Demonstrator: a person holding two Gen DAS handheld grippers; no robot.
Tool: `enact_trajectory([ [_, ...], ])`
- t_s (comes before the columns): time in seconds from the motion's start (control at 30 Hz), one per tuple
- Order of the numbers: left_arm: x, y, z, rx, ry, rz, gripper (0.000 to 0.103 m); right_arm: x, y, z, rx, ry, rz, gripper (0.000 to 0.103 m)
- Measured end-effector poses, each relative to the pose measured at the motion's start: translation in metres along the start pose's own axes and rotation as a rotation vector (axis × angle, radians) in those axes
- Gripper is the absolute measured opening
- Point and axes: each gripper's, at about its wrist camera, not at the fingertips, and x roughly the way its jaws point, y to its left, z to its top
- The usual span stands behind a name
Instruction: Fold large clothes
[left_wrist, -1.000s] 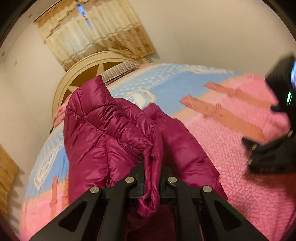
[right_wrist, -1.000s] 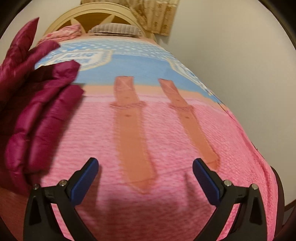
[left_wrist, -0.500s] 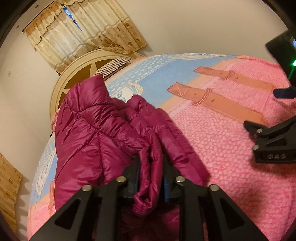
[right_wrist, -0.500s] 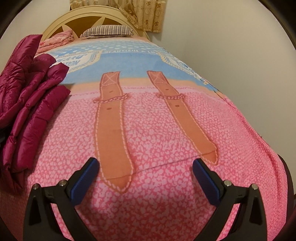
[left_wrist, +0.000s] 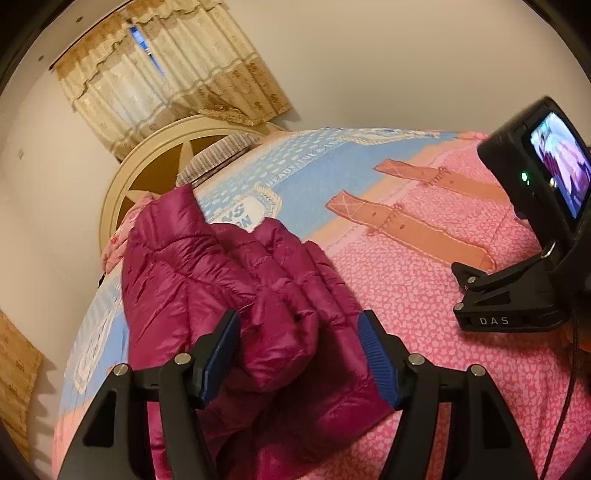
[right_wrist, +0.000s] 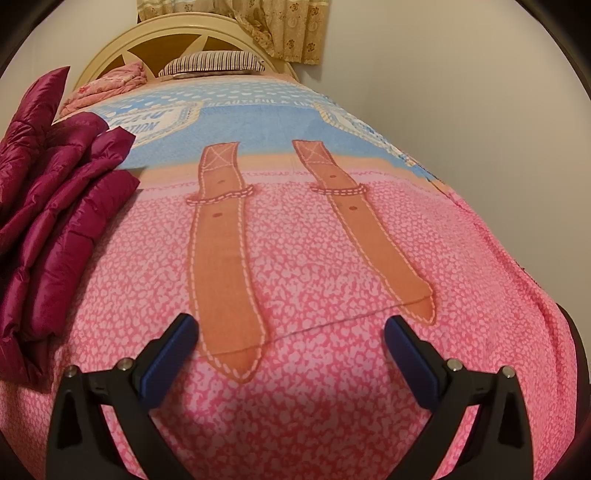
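**Puffer jacket lay folded on the bed as the left jaws parted**

The bed (right_wrist: 332, 258), spread with a pink speckled cover that turned blue toward its head, served as the landmark. At the head of the bed rose a cream headboard (right_wrist: 110, 48) with a star cut-out, and above that hung a patterned curtain (left_wrist: 166, 81). A striped pillow (right_wrist: 214, 64) rested against the headboard on the bed.

The magenta puffer jacket (left_wrist: 229, 288) lay bunched and folded along one side of the bed, its quilted layers stacked on the cover; from the right wrist view it sat at the bed's left edge.

The left gripper (left_wrist: 299, 332) hung just above the jacket's near fold with its jaws opening; the fabric bulged up between the blue pads (left_wrist: 376, 354) but neither pad pressed on it. The right gripper (right_wrist: 291, 343) hovered over the bare pink part of the bed, jaws wide apart with nothing between them, well clear of the jacket.
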Motion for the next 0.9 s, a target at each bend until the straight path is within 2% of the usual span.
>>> enact_trajectory([
  [0.1, -0.004, 0.017, -0.001, -0.091, 0.000, 0.017, 0.067, -0.002, 0.007, 0.005, -0.014, -0.011, -0.033, 0.103],
  [0.17, -0.008, 0.031, -0.001, -0.165, 0.001, 0.024, 0.067, -0.001, 0.014, 0.010, -0.023, -0.008, -0.023, 0.103],
  [0.37, -0.035, 0.064, 0.008, -0.246, -0.073, 0.053, 0.068, 0.001, 0.029, 0.011, -0.059, -0.008, -0.023, 0.103],
  [0.5, -0.034, 0.089, 0.006, -0.288, -0.077, 0.082, 0.072, 0.001, 0.029, 0.016, -0.051, -0.002, -0.016, 0.103],
  [0.6, -0.039, 0.126, -0.003, -0.385, -0.100, 0.093, 0.072, -0.005, 0.030, 0.025, -0.046, -0.014, -0.008, 0.102],
  [0.67, -0.039, 0.153, -0.009, -0.437, -0.115, 0.153, 0.080, -0.012, 0.032, 0.036, -0.034, -0.033, 0.002, 0.097],
  [0.7, -0.038, 0.163, -0.013, -0.462, -0.119, 0.188, 0.081, -0.014, 0.034, 0.041, -0.030, -0.036, 0.009, 0.093],
  [0.77, -0.028, 0.188, -0.022, -0.542, -0.106, 0.235, 0.082, -0.019, 0.042, 0.054, -0.037, -0.043, 0.026, 0.092],
  [0.83, -0.012, 0.209, -0.032, -0.644, -0.086, 0.197, 0.082, -0.025, 0.054, 0.065, -0.060, -0.066, 0.028, 0.092],
  [0.9, 0.011, 0.212, -0.036, -0.679, -0.083, 0.059, 0.082, -0.031, 0.067, 0.072, -0.081, -0.088, 0.028, 0.092],
])
